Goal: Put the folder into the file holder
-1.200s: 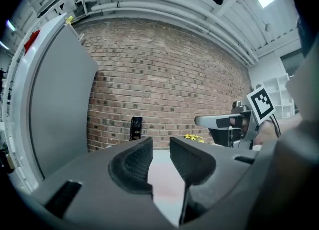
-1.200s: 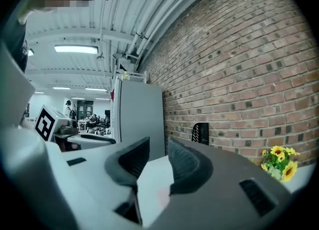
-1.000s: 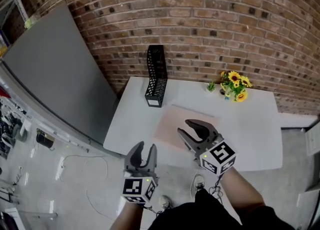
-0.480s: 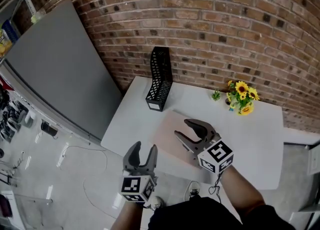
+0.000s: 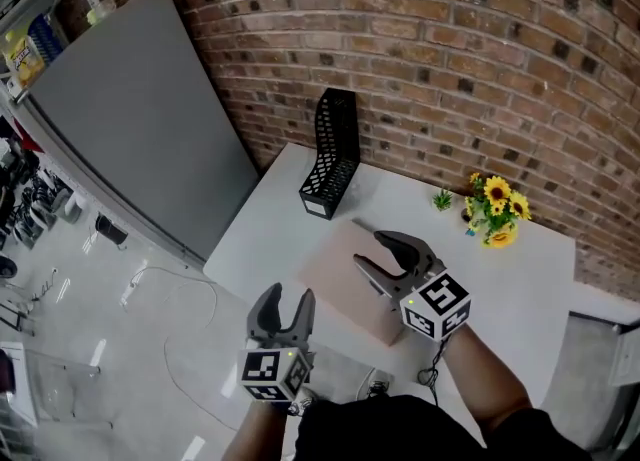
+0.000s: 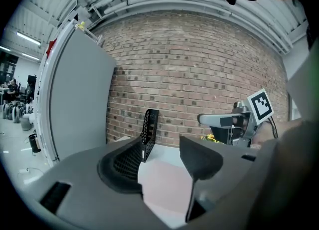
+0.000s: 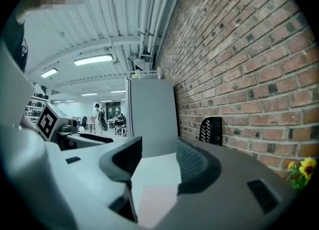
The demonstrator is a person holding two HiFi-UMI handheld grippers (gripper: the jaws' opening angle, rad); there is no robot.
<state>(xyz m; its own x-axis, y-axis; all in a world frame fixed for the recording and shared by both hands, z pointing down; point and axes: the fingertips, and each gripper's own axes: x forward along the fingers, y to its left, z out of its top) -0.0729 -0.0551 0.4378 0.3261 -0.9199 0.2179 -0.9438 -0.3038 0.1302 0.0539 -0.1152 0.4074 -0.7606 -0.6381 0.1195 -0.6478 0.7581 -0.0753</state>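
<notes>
The flat pale pink folder (image 5: 345, 279) lies on the white table (image 5: 270, 219), just my side of the upright black mesh file holder (image 5: 333, 154). My right gripper (image 5: 372, 249) hangs over the folder, and my left gripper (image 5: 288, 297) is farther from the holder. Both pairs of jaws have just been opening and stand apart, gripping nothing. I judge this the approach; next I must pinch the folder's edge.
</notes>
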